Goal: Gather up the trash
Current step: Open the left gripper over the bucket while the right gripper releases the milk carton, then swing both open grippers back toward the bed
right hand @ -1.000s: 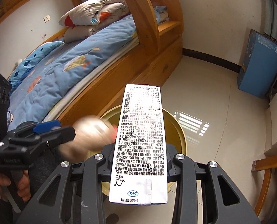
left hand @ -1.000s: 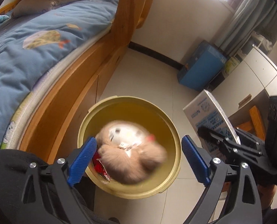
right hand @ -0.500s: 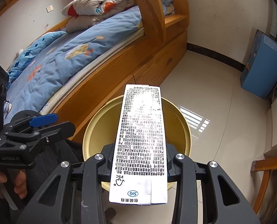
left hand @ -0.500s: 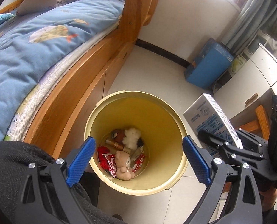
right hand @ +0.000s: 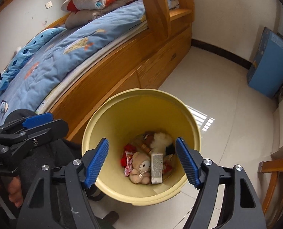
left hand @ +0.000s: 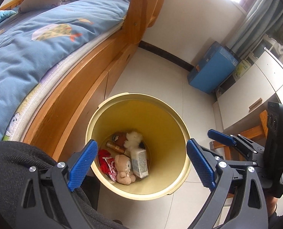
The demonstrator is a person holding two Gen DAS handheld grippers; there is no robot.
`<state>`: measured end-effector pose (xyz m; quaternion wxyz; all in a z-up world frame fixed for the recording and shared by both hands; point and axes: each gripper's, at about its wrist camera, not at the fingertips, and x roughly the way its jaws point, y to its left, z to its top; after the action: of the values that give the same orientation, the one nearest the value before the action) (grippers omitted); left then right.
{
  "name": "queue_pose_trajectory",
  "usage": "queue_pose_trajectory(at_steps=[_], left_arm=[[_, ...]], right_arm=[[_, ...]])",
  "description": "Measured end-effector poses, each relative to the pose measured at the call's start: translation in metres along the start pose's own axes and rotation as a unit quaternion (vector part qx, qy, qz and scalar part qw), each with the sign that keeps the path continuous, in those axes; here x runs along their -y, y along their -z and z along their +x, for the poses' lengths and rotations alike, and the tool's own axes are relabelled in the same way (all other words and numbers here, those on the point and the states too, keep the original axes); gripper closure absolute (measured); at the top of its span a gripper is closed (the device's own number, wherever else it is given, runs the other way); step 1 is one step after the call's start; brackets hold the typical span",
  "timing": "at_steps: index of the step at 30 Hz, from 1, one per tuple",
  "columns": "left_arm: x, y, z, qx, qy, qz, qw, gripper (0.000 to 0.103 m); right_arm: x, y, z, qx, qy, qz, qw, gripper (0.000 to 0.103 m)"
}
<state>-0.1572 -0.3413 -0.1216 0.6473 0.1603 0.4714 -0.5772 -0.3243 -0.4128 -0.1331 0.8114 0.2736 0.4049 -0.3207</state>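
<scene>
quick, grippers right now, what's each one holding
left gripper: open, holding nothing
right gripper: jaws opening, nothing between them; the carton lies in the yellow bin

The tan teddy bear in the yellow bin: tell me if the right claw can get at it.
Probably yes. The right claw, its jaws opening and empty, hangs over the yellow bin, whose mouth is uncovered; the tan teddy bear lies on top, though the carton leans against it.

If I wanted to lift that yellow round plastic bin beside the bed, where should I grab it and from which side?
Probably take the yellow round plastic bin by its rim, coming straight down from above on the side away from the wooden bed frame. The rim is a thin, exposed lip a tool can straddle, one finger inside, one outside; the body looks too wide to span, and the bed crowds the other side.
</scene>
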Motion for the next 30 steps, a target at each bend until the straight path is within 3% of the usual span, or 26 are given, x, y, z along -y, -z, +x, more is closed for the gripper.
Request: queue_pose_trajectory(at_steps=[11, 19, 25, 30], left_arm=[[-0.001, -0.001, -0.008, 0.016, 0.001, -0.008, 0.9998, 0.009], [-0.017, -0.012, -0.061, 0.085, -0.028, -0.019, 0.9958, 0.009], [-0.059, -0.008, -0.127, 0.144, -0.082, -0.053, 0.9847, 0.004], [-0.105, 0.009, -0.184, 0.189, -0.140, -0.099, 0.9669, 0.004]], right_arm=[[-0.007, -0.001, -0.005, 0.002, 0.001, -0.012, 1.000, 0.034], [-0.044, -0.018, -0.021, 0.041, -0.017, -0.056, 0.997, 0.033], [-0.103, -0.034, -0.037, 0.089, -0.074, -0.116, 0.986, 0.023], [-0.163, -0.041, -0.046, 0.116, -0.123, -0.169, 0.971, 0.015]])
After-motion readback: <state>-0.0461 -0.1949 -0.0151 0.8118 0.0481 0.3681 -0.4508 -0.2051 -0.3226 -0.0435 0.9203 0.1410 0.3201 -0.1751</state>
